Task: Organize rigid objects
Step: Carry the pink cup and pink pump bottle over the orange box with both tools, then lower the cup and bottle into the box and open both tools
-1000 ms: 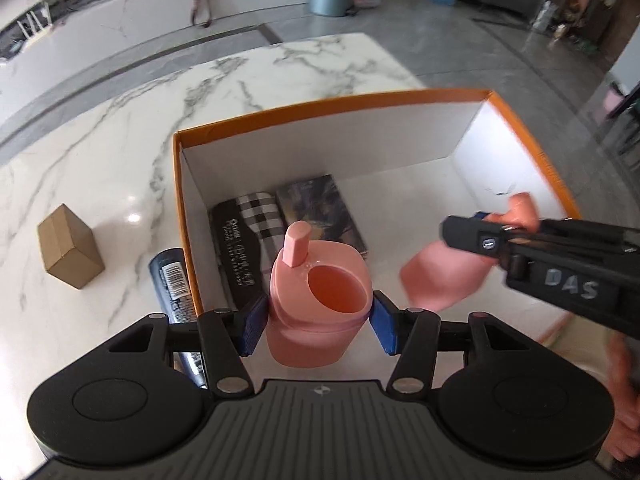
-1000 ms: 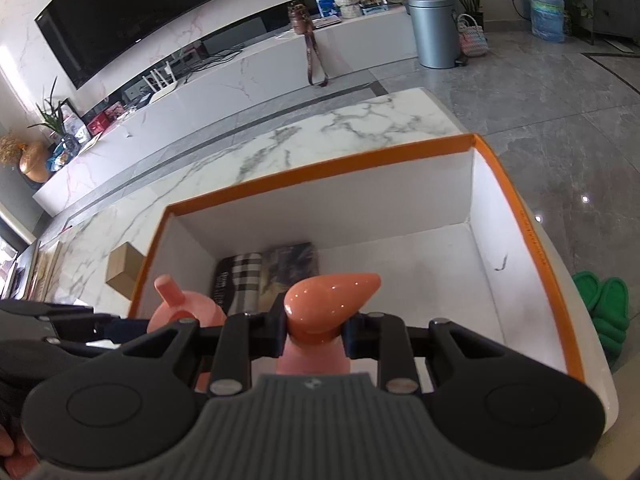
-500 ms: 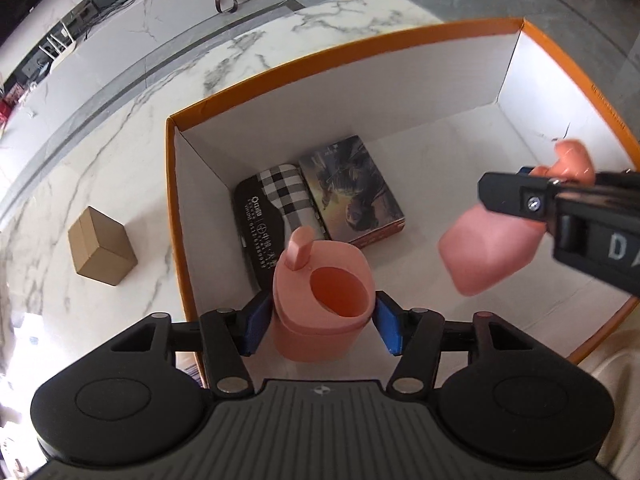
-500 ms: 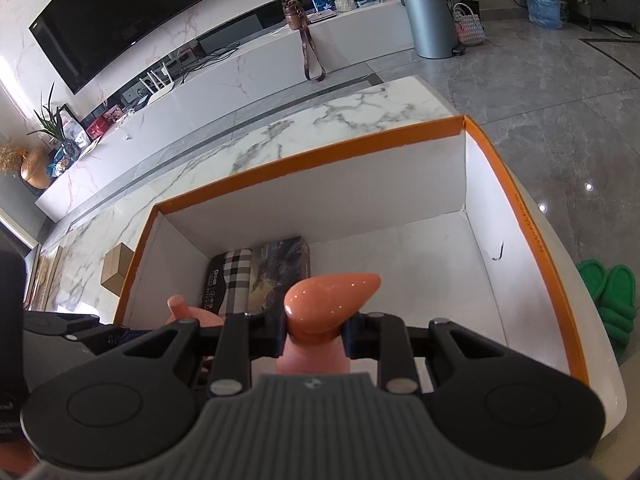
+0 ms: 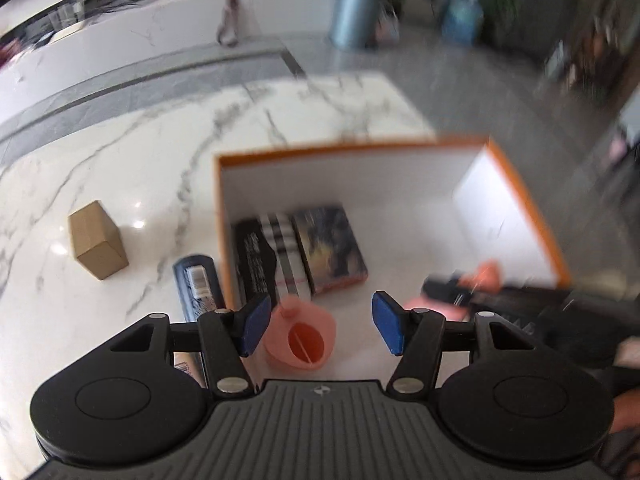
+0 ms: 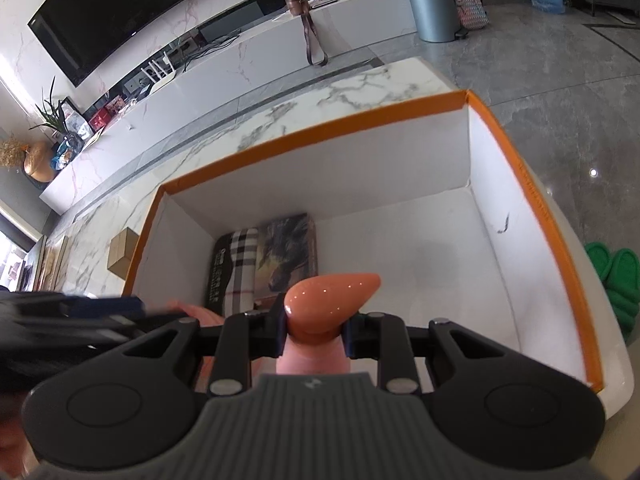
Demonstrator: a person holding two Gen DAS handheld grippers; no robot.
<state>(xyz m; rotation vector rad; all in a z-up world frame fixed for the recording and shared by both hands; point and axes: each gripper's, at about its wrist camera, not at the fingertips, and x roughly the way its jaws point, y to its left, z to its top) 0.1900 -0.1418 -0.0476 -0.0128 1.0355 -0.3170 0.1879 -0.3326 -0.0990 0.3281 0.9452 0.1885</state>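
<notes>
Your left tongs (image 5: 318, 326) stand open with the blue pads (image 5: 256, 322) clear of the pink cup (image 5: 300, 338); the jaws have just been widening, and the cup sits loose between them, nearer the left pad, mouth up, on the floor of the orange-rimmed box (image 5: 520, 196). This view is blurred, so whether the left pad brushes the cup's side you cannot tell.

Just ahead of those tongs, inside the box, lie a dark packet with a checked wrap (image 5: 272, 260) and a book with a dark painted cover (image 5: 332, 250), side by side against the box's left wall. Left of the tongs and outside the box, a dark blue tube (image 5: 196, 284) lies on the marble tabletop (image 5: 120, 152) against the wall, and farther left stands a small brown carton (image 5: 96, 240).

Your right tongs (image 6: 316, 330) are clamped on the neck of a pink bottle, just under its glossy orange pointed cap (image 6: 328, 300); the bottle's pink body (image 6: 310, 360) hangs below the jaws, over the near part of the box (image 6: 532, 196). Ahead of these tongs the box floor is bare white, with the checked packet (image 6: 236, 268) and the book (image 6: 288, 248) ahead and to the left. The left tool shows as a dark blur at the left edge of this view.
</notes>
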